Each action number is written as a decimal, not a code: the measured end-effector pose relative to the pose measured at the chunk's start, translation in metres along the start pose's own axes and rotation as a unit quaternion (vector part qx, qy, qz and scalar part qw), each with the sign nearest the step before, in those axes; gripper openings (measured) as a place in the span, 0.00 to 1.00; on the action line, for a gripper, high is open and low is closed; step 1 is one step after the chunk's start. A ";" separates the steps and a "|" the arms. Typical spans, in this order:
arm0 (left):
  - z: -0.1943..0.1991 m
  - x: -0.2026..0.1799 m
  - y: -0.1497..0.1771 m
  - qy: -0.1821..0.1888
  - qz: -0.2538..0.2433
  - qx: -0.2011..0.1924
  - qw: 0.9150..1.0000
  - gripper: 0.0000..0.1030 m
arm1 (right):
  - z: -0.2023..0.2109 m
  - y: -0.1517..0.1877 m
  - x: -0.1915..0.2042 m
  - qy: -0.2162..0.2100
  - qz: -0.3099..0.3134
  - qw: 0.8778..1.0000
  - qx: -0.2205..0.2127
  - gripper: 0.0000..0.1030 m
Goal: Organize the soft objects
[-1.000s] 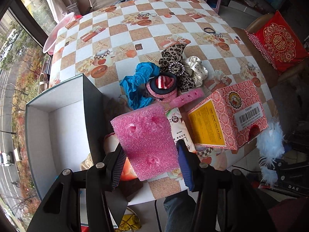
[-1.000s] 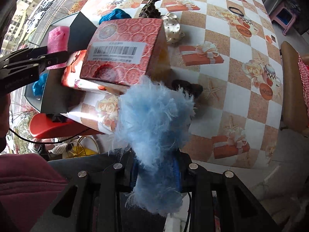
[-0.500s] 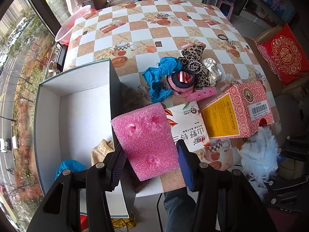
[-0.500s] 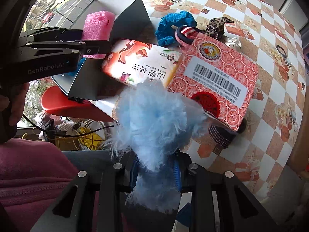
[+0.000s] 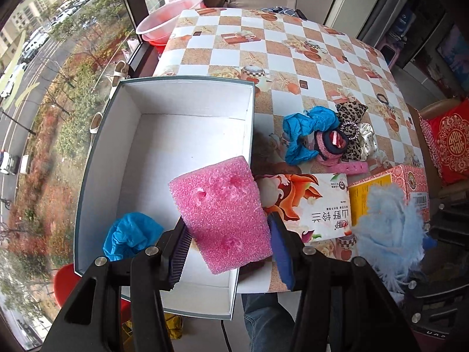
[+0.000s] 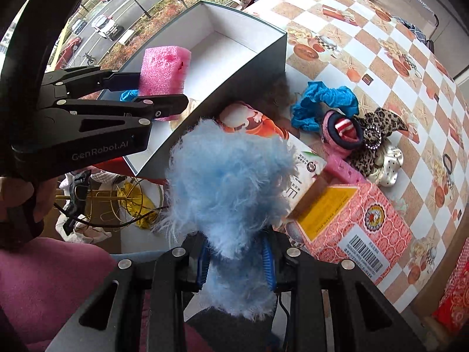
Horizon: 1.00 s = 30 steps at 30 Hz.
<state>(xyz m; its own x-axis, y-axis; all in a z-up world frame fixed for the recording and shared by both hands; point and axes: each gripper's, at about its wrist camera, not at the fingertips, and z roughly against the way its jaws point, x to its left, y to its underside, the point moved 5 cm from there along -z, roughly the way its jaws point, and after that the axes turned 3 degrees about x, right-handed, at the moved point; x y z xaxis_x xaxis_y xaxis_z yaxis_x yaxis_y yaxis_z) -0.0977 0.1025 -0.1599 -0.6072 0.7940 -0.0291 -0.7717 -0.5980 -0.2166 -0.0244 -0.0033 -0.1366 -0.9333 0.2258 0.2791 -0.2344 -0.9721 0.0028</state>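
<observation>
My left gripper [image 5: 231, 246] is shut on a pink foam block [image 5: 221, 214] and holds it over the near right corner of the open white box [image 5: 187, 88]. A blue crumpled piece [image 5: 132, 236] lies inside the box at its near left. My right gripper [image 6: 236, 259] is shut on a fluffy light-blue puff [image 6: 231, 187], held above the table's near edge beside the box [image 6: 263, 64]. In the right wrist view the left gripper [image 6: 158, 92] and the foam block [image 6: 164, 72] show over the box.
On the checked tablecloth [image 5: 293, 55] lie a blue scrunchie [image 5: 307, 130], a pink-and-navy roll [image 5: 331, 143], a leopard bow [image 5: 351, 117], a tissue pack [image 5: 310, 202] and a red carton [image 6: 351, 223]. A pink basin [image 5: 170, 6] stands at the far left edge.
Both grippers moved left toward the box, each still gripping its piece. The foam block went from above the tissue pack to above the box's corner; the puff now hangs near the box wall.
</observation>
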 end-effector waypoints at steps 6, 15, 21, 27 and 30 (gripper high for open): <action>0.001 0.041 0.002 -0.019 0.058 -0.005 0.998 0.54 | 0.001 -0.042 0.026 -0.021 0.029 0.999 -0.007 0.30; -0.003 0.088 0.004 -0.044 0.122 -0.006 0.992 0.54 | -0.003 -0.094 0.052 -0.036 0.063 0.997 -0.010 0.30; -0.005 0.106 0.000 -0.056 0.146 -0.007 0.988 0.54 | -0.006 -0.130 0.053 -0.033 0.068 0.997 -0.009 0.30; -0.006 0.114 -0.013 -0.059 0.155 -0.011 0.986 0.54 | -0.005 -0.163 0.048 -0.040 0.047 0.998 -0.025 0.30; -0.008 0.117 -0.020 -0.061 0.156 -0.014 0.986 0.54 | -0.005 -0.175 0.043 -0.048 0.028 0.998 -0.030 0.30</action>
<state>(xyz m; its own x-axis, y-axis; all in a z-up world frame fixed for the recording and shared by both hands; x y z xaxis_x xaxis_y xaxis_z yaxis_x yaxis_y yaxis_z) -0.1522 0.2082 -0.1670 -0.8340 0.5515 0.0177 -0.5388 -0.8069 -0.2421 -0.0247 0.1773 -0.1303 -0.9155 0.1612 0.3685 -0.2010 -0.9770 -0.0719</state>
